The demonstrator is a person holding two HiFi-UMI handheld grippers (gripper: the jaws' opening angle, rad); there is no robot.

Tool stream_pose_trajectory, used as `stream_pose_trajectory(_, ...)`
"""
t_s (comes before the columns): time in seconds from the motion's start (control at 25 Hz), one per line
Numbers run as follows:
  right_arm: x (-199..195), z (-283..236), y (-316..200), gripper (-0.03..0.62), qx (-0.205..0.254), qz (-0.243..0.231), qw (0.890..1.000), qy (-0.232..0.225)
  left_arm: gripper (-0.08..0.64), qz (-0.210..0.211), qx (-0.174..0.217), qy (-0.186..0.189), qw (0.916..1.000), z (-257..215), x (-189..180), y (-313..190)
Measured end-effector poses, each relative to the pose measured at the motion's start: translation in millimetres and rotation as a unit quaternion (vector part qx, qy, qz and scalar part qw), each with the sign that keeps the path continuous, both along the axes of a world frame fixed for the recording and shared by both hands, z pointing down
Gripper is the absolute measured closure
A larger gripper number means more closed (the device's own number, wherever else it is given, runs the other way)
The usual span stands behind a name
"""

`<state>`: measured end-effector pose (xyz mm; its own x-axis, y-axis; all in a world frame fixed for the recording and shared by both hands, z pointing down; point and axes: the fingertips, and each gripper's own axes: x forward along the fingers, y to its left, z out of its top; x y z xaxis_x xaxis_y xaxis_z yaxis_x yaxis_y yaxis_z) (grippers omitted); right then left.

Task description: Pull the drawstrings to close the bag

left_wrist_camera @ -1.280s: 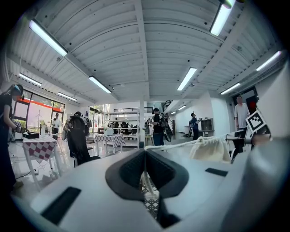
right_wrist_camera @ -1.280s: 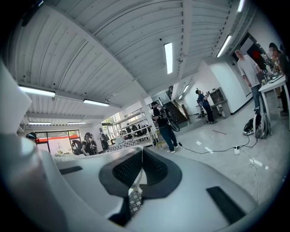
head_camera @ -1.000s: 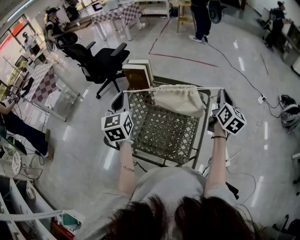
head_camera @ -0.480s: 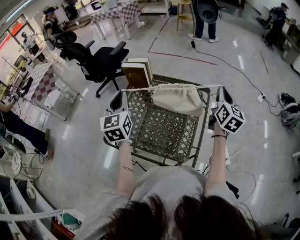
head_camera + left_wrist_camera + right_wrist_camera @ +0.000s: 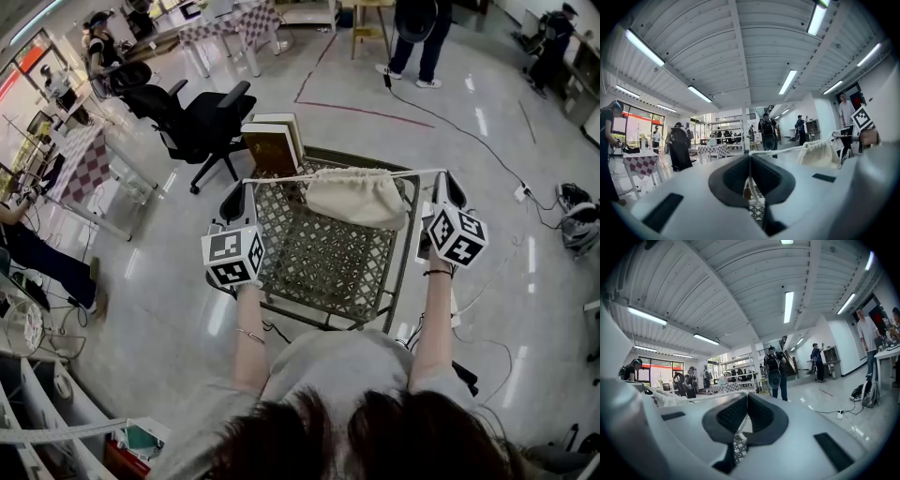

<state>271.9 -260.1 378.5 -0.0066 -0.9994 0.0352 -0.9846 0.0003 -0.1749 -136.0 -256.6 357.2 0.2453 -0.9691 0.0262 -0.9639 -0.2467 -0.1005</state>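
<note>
Floor (image 5: 525, 141): pale and glossy, it is filling most of the head view.
Lattice table (image 5: 323, 267): it is standing at the middle of the frame, with its mesh top facing up.
Office chair (image 5: 192, 117): black, it is sitting at the upper left, just beyond the table.
Bag (image 5: 358, 197): cream cloth, it is hanging over the table's far side, slightly right of centre, with its mouth gathered tight along the cords. Whether it is touching the mesh I cannot tell.
Books (image 5: 274, 142): two are sitting at the table's far left corner, just left of the bag.
Left gripper (image 5: 246, 186): it is pointing level at centre left, with its jaws pressed together and pinching the left cord.
Right gripper (image 5: 441, 178): it is pointing level at centre right, with its jaws likewise clamped on the right cord.
Drawstrings (image 5: 281, 177): white, they are stretching taut in one line from jaw to jaw through the bag's top. In the left gripper view the cord is running from the closed jaws to the bag at right.
</note>
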Motion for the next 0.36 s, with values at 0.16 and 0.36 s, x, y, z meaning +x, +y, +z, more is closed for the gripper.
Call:
stream_pose_trajectory(0.16, -2.8, -1.3, -2.2, 0.569, 0.0, -0.002, 1.0, -0.001, 0.534, 0.008, 0.002, 0.0, 1.0, -0.9, -1.5, -1.9)
stream_pose_trajectory(0.36, -3.4, -6.0, 4.2, 0.569, 0.002, -0.005, 1.0, -0.002, 0.532, 0.01, -0.002, 0.003, 0.9999, -1.1, -1.8, 5.5)
